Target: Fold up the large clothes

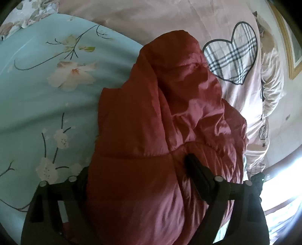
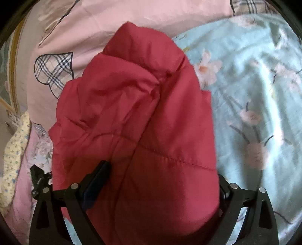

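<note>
Gripping the red padded jacket [image 1: 151,122], each hand-held gripper, left [image 1: 139,179] and right [image 2: 160,181], is clamped on its fabric.

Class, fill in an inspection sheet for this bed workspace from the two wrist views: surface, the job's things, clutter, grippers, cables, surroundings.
Surface: bed with a light blue floral sheet and a pink quilt bearing a plaid heart patch.
Job's things: red padded jacket, bunched lengthwise over both.
Clutter: a yellowish dotted cloth at the bed's edge.
Grippers: left gripper and right gripper each have jacket fabric between the fingers; one finger of each is buried, so grip cannot be confirmed.
Cables: nothing seen.
Surroundings: gold-framed picture on the wall; bright light low in the left wrist view.
</note>
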